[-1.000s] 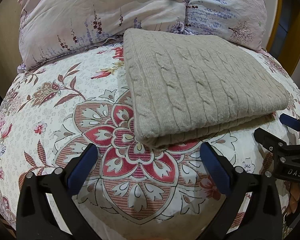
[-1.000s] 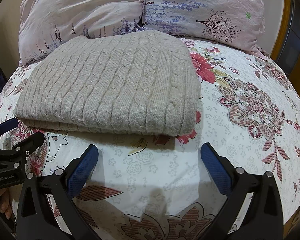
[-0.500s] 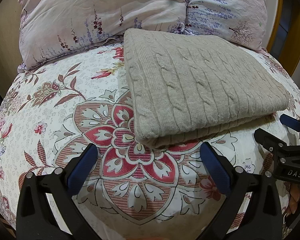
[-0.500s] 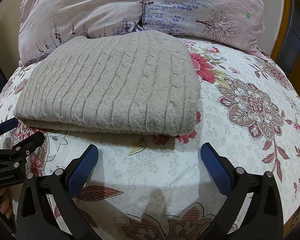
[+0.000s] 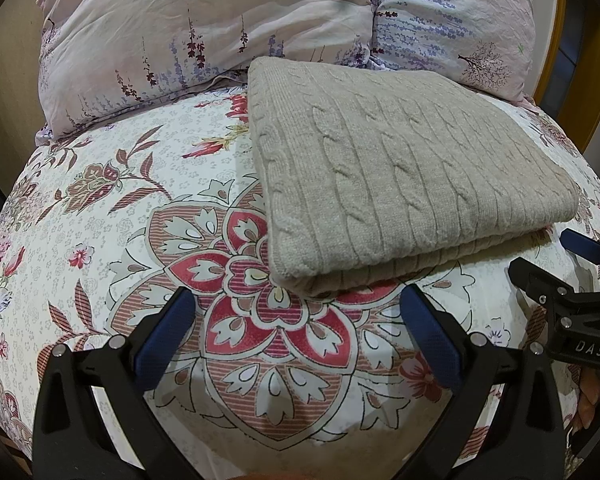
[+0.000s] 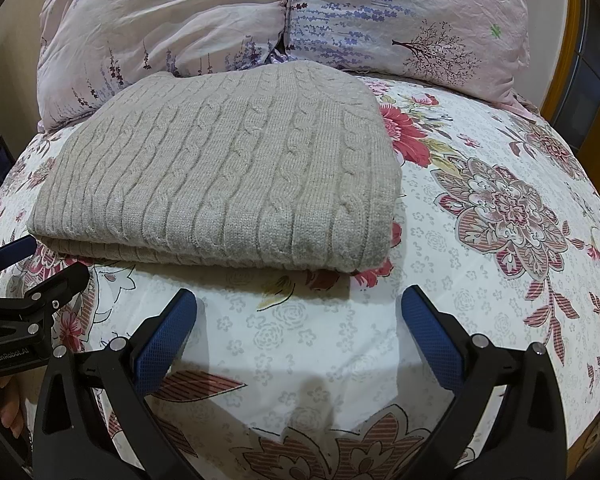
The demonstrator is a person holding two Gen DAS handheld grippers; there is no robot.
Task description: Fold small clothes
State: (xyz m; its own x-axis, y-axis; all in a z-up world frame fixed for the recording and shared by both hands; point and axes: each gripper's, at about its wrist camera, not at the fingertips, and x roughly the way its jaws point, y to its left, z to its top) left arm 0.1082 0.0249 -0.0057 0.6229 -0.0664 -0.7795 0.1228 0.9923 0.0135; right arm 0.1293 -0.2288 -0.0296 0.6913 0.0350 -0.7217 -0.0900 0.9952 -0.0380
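Hovering both claws wide open over the bed, holding nothing.

We've got the left gripper (image 5: 296,316) and right gripper (image 6: 298,312) spread just short of the folded beige cable-knit sweater (image 6: 220,184), which lies on the floral bedsheet (image 5: 100,220) below the pale pink pillows (image 6: 180,20).

Bed sheet (image 5: 112,216) white, printed with large red and brown floral medallions, smaller pink blossoms, trailing leaves; stretched fairly smooth across mattress. Two pillows at head of bed, side by side, touching. Left pillow (image 5: 204,28) pale pink, creased, printed with purple lavender sprigs. Right pillow (image 5: 452,20) pale pink with lavender-blue streaks and small bare-branched tree motif; green clover marks show in right wrist view (image 6: 496,32). Yellow wooden frame (image 5: 556,32) stands behind right pillow. Beige wall (image 5: 8,80) at far left.
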